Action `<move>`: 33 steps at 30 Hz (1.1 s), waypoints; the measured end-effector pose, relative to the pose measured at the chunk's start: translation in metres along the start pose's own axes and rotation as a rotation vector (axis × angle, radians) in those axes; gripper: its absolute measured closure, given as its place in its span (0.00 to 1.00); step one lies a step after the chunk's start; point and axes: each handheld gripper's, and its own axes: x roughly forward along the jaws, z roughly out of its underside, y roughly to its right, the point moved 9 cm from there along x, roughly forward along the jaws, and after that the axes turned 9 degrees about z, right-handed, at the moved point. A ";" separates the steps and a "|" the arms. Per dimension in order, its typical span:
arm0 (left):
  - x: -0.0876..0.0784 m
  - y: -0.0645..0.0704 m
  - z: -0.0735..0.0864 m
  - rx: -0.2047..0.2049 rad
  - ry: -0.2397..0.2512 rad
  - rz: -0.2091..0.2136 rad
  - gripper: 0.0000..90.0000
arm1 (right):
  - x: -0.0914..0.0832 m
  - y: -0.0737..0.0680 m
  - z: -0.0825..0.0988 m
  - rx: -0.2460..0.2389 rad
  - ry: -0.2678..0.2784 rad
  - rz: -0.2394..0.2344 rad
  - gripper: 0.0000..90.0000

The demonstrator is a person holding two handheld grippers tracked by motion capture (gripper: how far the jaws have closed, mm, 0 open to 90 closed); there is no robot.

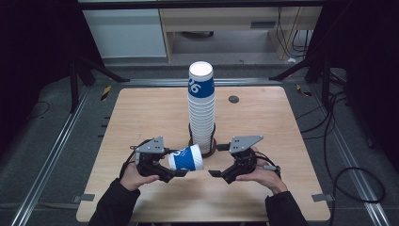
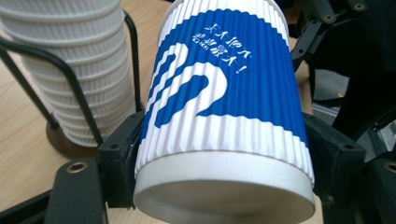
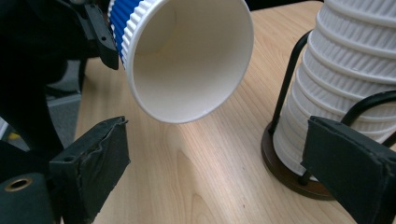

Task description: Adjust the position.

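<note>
The tall stack of cups (image 1: 202, 108) is standing in its black wire holder (image 1: 203, 147) on the wooden table (image 1: 141, 117). Just in front, the left gripper (image 1: 181, 173) is clamping a ribbed paper cup (image 2: 224, 98) — blue band, white swan shape, lying sideways above the table. The right gripper (image 1: 212, 173) is standing wide apart — nothing between its jaws.

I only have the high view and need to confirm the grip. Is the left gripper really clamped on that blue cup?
Observer: Yes. The left gripper has its fingers pressed on both sides of the blue cup.
Operator: Which part is gripped?
Observer: The narrow base end.
Operator: Anything inside the cup?
Observer: No, the right gripper view shows it empty.
Operator: And the right gripper?
Observer: The right gripper is open, below the cup's mouth, touching nothing.
</note>
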 end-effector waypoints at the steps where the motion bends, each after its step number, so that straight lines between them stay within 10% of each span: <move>1: 0.000 0.001 0.000 0.002 0.004 0.009 0.27 | 0.000 0.000 0.000 0.005 0.007 -0.005 0.08; 33: 0.028 0.023 0.002 0.050 -0.037 0.159 0.28 | 0.016 -0.034 -0.005 0.028 0.067 -0.228 0.15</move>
